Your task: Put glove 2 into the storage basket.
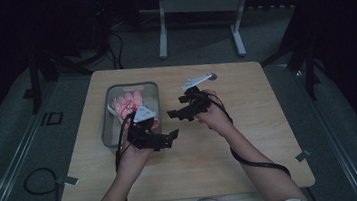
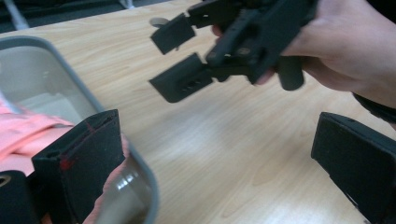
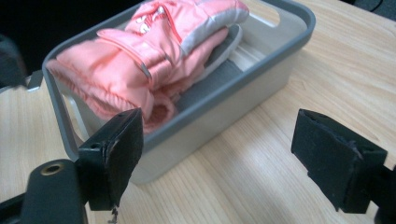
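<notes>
The pink gloves [image 3: 159, 60] are seen lying lengthwise in the grey bin [image 3: 261, 70], nearer the left gripper [image 1: 163, 140]; both grippers' fingers are spread wide, nothing held.

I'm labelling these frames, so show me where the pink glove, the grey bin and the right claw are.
pink glove [image 3: 140, 56]: right gripper view, on its padded back.
grey bin [image 3: 243, 93]: right gripper view, on its near side wall.
right claw [image 2: 180, 58]: left gripper view, midway between its two open fingertips.
</notes>
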Demonstrator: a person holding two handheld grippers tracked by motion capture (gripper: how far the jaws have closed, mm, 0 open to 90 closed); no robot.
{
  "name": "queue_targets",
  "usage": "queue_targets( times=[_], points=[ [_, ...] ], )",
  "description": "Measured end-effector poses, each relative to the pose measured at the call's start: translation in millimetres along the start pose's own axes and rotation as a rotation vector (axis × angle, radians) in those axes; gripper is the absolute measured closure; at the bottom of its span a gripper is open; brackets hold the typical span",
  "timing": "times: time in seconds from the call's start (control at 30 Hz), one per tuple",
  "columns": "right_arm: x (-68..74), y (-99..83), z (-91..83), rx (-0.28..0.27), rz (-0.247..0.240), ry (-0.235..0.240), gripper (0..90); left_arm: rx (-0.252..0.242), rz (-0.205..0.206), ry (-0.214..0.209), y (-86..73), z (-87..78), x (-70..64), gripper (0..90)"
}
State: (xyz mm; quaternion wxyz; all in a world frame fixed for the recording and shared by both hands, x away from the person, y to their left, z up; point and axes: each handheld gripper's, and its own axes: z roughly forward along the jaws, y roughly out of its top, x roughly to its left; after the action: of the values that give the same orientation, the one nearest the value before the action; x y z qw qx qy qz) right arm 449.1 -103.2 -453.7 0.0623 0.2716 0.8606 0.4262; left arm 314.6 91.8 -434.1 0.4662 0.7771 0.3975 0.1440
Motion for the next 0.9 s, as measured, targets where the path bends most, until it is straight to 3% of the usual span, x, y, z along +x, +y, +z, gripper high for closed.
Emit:
queue_targets(
  times=[0.07,0.33,0.63,0.73,0.8,0.9],
  points=[
    [-0.4,-4.0,0.8,0.016,-0.014,-0.019,16.6,0.004,0.008,-0.002,-1.1,0.6,-2.8,1.7],
    [-8.0,-22.9,7.7,0.042,0.013,-0.028,16.8,0.010,0.067,-0.046,-14.4,8.1,-26.3,1.7],
    [-16.7,-44.5,13.4,0.046,0.013,-0.059,16.8,0.027,0.073,-0.062,-32.8,20.4,-35.4,1.7],
    [-20.9,-54.8,15.7,0.046,0.027,-0.065,16.8,0.032,0.080,-0.080,-41.2,26.9,-37.0,1.7],
    [-21.5,-57.2,16.3,0.050,0.032,-0.068,16.8,0.020,0.083,-0.113,-47.5,31.2,-36.6,1.7],
    [-23.3,-63.9,17.7,0.058,0.043,-0.070,16.8,0.029,0.066,-0.143,-58.9,40.3,-33.5,1.8]
  ],
)
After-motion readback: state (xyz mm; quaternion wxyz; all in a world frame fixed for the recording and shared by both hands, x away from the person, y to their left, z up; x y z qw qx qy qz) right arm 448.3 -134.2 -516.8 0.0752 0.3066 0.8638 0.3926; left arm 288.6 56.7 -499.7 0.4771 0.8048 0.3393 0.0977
